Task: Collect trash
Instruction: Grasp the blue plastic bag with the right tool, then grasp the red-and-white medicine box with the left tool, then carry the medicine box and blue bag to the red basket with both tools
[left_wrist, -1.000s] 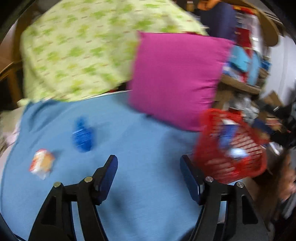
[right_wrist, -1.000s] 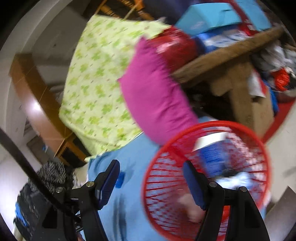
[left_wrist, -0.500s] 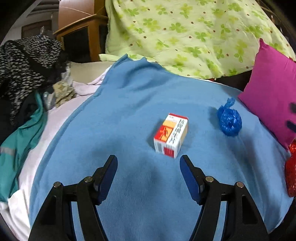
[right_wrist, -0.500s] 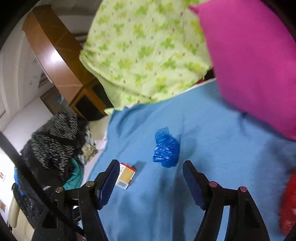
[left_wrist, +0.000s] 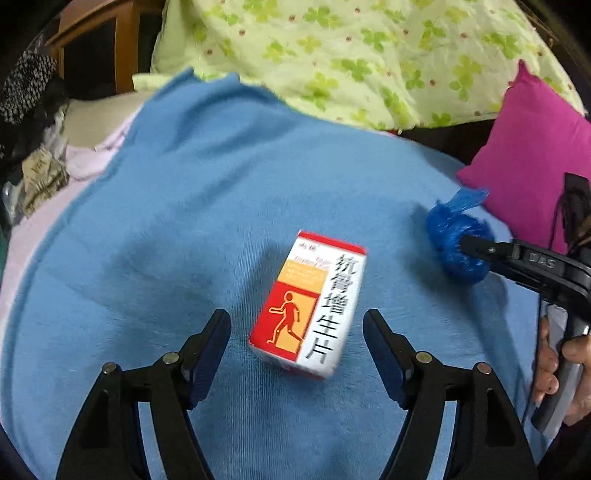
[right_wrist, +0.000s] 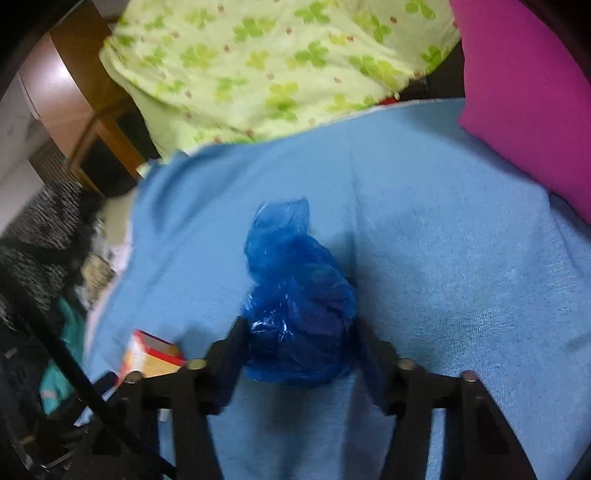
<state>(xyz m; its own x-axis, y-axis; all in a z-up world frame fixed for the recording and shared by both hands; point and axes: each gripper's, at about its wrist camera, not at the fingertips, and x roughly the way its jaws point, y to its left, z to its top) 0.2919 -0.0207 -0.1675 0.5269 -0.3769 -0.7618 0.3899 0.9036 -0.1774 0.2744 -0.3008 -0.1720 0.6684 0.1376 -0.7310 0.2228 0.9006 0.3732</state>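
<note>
**Both grippers closing in on trash**

Both grippers are now nearer their targets than half a second ago. Left gripper (left_wrist: 297, 334), spread wide, is flanking the medicine box (left_wrist: 309, 302) lying on the blue blanket (left_wrist: 192, 206). Right gripper (right_wrist: 300, 343) is pinching the blue bag (right_wrist: 295, 302).

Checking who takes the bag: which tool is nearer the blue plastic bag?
Right. The right tool has its fingers on either side of the blue plastic bag; the left tool is open around the box, away from the bag.
</note>
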